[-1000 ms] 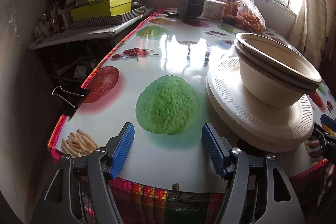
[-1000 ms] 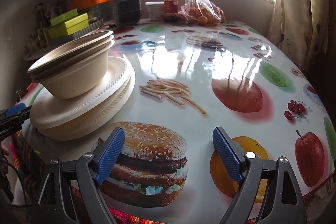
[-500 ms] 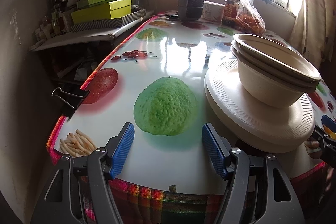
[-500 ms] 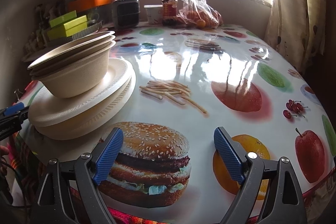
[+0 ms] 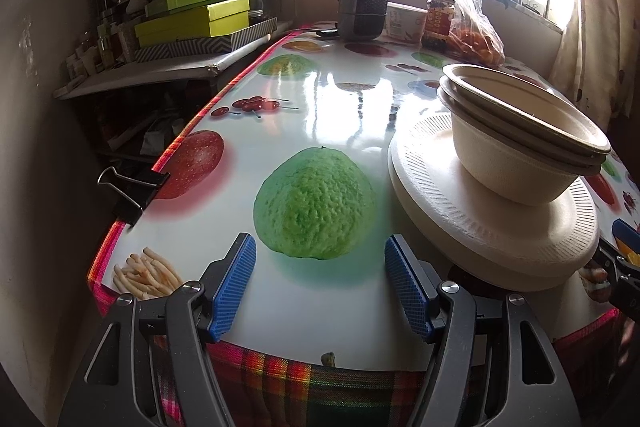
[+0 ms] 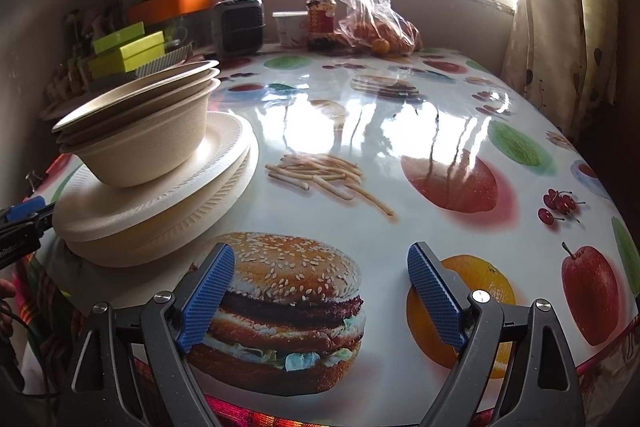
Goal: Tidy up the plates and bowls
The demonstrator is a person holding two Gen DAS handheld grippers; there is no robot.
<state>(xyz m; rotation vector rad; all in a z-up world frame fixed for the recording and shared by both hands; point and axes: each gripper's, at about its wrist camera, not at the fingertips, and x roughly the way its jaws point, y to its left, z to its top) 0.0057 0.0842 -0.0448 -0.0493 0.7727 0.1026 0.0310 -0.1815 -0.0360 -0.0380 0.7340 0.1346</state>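
A stack of beige bowls (image 5: 516, 143) sits on a stack of off-white paper plates (image 5: 496, 227) near the table's front edge. The same bowls (image 6: 144, 131) and plates (image 6: 168, 203) show at the left of the right wrist view. My left gripper (image 5: 320, 283) is open and empty, to the left of the plates above the front edge. My right gripper (image 6: 320, 299) is open and empty, to the right of the plates over the printed burger. Each gripper's blue tip shows at the edge of the other's view.
The table (image 5: 352, 99) has a glossy fruit-print cloth held by a binder clip (image 5: 128, 191) on its left edge. At the far end stand a small heater (image 5: 362, 9), a cup, a jar (image 6: 322, 21) and a bag of oranges (image 6: 376, 27). A cluttered shelf with green boxes (image 5: 192, 19) is at left.
Both grippers have drawn back slightly and stay open. The bowls and plates have not moved.
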